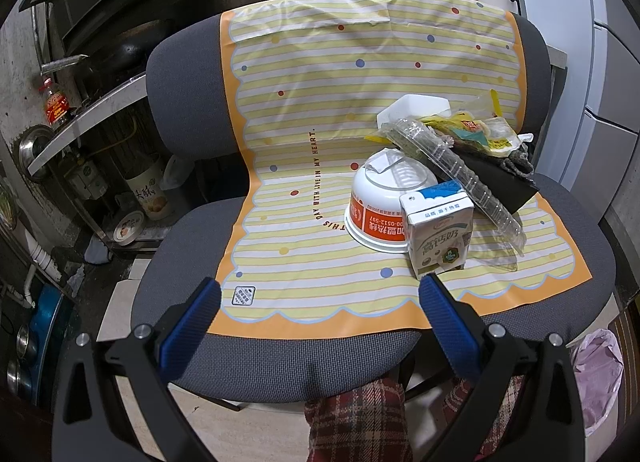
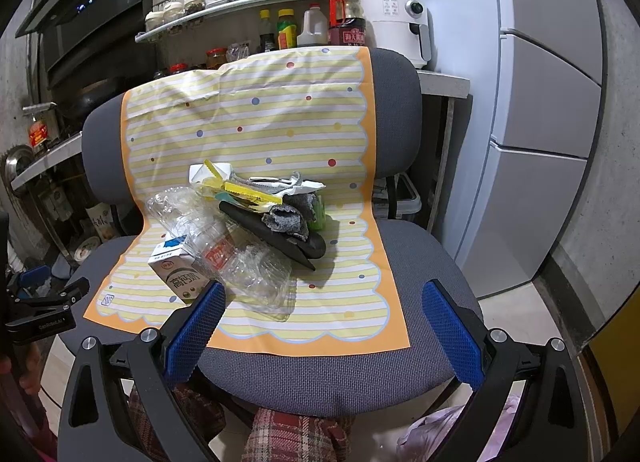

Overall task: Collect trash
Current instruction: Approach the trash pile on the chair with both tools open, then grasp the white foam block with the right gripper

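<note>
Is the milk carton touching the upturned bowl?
Touching, as far as it shows. In the left wrist view the milk carton stands against the front rim of the bowl, overlapping it with no mat visible between them. The right wrist view hides the bowl.

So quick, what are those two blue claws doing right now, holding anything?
Left gripper: open, holding nothing.
Right gripper: open, holding nothing.

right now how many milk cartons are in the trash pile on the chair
1. The milk carton stands upright at the front of the pile, beside the upturned white bowl and the crushed clear bottle. More could be hidden beneath the heap.
</note>
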Demonstrator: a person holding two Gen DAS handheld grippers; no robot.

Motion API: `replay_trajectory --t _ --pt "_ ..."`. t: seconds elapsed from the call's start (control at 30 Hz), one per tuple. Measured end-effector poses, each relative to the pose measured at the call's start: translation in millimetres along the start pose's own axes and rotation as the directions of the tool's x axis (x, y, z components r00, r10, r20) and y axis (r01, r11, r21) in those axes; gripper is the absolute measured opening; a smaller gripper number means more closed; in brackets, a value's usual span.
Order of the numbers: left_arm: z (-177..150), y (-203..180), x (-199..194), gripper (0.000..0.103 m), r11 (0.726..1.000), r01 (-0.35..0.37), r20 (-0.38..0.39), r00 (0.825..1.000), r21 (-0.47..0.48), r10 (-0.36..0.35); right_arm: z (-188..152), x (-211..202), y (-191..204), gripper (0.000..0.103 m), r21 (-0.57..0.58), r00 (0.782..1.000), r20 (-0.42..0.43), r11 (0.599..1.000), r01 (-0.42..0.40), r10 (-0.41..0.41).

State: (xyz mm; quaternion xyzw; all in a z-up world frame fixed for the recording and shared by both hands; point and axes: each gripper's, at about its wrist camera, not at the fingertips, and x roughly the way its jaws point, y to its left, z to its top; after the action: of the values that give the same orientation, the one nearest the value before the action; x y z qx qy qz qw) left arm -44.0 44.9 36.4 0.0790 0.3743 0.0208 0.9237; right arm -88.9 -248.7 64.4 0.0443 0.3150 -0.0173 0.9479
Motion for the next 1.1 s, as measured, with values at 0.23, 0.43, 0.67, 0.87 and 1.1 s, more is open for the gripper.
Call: replay_trajectory --t 0.23,0.43,0.67,0.87,1.1 --pt "-5 3 11 0.096 1.000 0.013 -0.020 1.000 -0.012 -0.014 -3 12 1 0.097 -0.007 1.000 -0.018 1.000 -0.011 0.011" --pt "-8 8 29 0.096 1.000 0.007 -0.054 0.999 -0.027 -0.008 -1 36 14 0.097 -0.032 0.996 -0.024 0.996 -0.084 0.083" --pt "-1 16 49 0.096 0.999 0.012 -0.038 0.999 -0.040 -0.014 21 75 40 0.097 -0.120 0.989 -0.034 0.982 -0.146 0.143" --pt "26 24 60 0.096 0.998 0.039 -0.049 0.998 -0.058 -0.042 52 91 53 0.096 -0.154 0.980 0.002 0.968 -0.198 0.200" --pt "74 41 69 0.096 0.995 0.004 0.024 1.000 -0.102 -0.001 120 116 82 0.096 -0.179 0.962 0.029 0.948 -0.262 0.271"
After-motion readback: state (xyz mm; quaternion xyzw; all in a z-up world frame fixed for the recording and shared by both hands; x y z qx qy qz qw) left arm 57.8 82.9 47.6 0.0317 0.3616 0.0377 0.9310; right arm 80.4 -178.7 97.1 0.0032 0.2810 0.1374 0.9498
